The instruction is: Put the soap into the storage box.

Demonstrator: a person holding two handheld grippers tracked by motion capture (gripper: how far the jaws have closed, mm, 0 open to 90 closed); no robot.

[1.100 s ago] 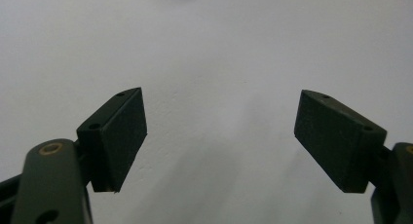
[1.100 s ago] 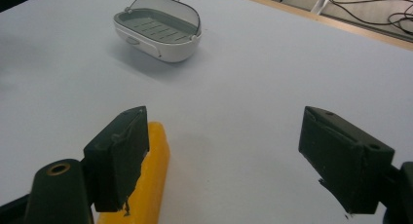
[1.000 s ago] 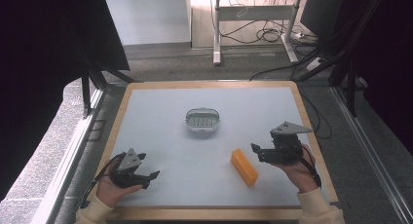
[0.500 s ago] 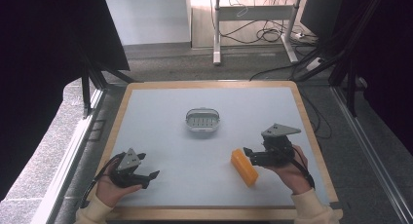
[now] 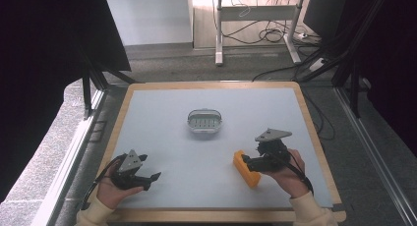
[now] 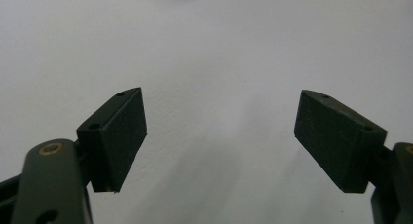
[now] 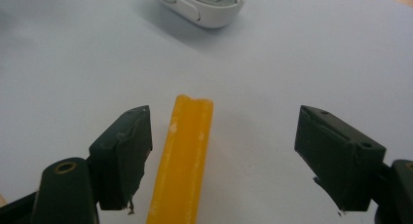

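You're holding your right gripper [image 5: 248, 162] low over the table with its jaws spread wide, and the long yellow-orange rectangular block [image 5: 246, 168] is sitting between them. In the right gripper view the block [image 7: 182, 158] is lying flat on the pale grey tabletop [image 7: 302, 63], running lengthwise away from the camera, and it's hugging the left-hand pad [image 7: 127, 153] way more than the other one. I can't tell if that pad is actually touching it or just beside it. Nothing is clamped yet, so that gripper is released.

From the high view the block is sitting near the front right part of the wooden-edged table [image 5: 314, 137]. The small oval white-and-grey plastic case [image 5: 204, 121] is resting around the middle of the table, well apart from the block.

Your left gripper [image 5: 150, 179] is hanging out at the front left corner, also spread wide with nothing in it. The left gripper view is just showing bare tabletop between the pads [image 6: 119, 136].
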